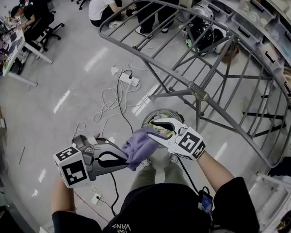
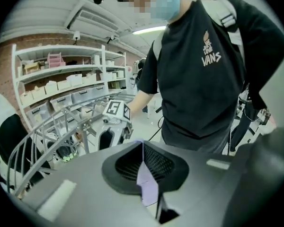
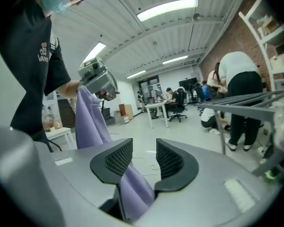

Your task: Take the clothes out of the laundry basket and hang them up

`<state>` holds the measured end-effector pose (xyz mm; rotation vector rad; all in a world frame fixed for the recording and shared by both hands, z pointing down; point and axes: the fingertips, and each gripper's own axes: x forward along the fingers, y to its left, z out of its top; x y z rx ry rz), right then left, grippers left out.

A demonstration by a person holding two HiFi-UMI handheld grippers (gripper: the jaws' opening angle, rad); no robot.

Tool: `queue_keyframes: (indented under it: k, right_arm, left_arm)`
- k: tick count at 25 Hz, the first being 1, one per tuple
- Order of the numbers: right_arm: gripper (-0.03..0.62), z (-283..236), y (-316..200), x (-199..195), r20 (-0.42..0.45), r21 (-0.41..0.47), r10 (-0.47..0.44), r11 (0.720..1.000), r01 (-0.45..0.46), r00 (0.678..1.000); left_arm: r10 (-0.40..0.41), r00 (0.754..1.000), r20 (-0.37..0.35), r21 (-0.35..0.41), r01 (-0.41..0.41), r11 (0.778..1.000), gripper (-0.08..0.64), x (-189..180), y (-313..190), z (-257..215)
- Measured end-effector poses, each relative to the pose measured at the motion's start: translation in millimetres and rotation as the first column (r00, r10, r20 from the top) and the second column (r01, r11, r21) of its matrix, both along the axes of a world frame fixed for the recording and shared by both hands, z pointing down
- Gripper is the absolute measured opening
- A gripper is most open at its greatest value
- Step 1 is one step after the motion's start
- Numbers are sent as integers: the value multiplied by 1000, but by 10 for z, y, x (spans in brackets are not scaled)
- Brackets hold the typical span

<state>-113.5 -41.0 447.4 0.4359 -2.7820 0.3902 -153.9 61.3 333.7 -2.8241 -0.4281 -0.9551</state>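
A lilac cloth (image 1: 139,147) hangs bunched between my two grippers, in front of my body. My left gripper (image 1: 126,160) points right and is shut on the cloth; in the left gripper view a strip of the cloth (image 2: 147,186) is pinched between the closed pads. My right gripper (image 1: 154,130) points left over the top of the cloth. Its jaws stand open in the right gripper view (image 3: 144,161), with the cloth (image 3: 92,122) running down past the left pad and through the base of the gap, not pressed. A round basket (image 1: 161,116) stands on the floor just beyond the cloth.
A large grey metal drying rack (image 1: 199,89) spreads ahead and to the right. Cables and a power strip (image 1: 128,79) lie on the floor to its left. People (image 1: 103,6) are at the rack's far end. Shelves with bins (image 1: 262,13) line the right, desks and chairs (image 1: 24,30) the left.
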Motion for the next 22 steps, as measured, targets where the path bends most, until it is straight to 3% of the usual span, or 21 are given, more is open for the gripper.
queue_keyframes:
  k: [3, 8, 11, 16, 18, 20, 22]
  right_arm:
    - [160, 117, 270, -221, 60, -135, -215, 966, 221, 975]
    - [290, 270, 776, -357, 143, -316, -452, 822, 473, 881]
    - [298, 219, 1030, -426, 192, -333, -546, 745, 577, 815]
    - [296, 115, 1178, -628, 202, -261, -650, 685, 680, 732]
    - [193, 39, 1149, -664, 172, -221, -661, 697, 682, 731]
    - [76, 15, 1043, -631, 110, -178, -628, 750, 637, 770]
    - [37, 19, 912, -518, 48, -151, -581, 800, 580, 813]
  left_arm:
    - [17, 1000, 4, 43, -17, 999, 9, -30, 114, -195]
    - [11, 999, -34, 89, -8, 996, 9, -59, 318, -551]
    - [-13, 997, -73, 103, 21, 994, 9, -49, 378, -701]
    - [-18, 997, -78, 97, 25, 995, 9, -52, 498, -778]
    - [-54, 996, -67, 106, 61, 992, 9, -98, 447, -760]
    - [-115, 991, -62, 113, 121, 986, 9, -182, 378, -738]
    - [-185, 980, -71, 118, 192, 974, 9, -292, 304, -722]
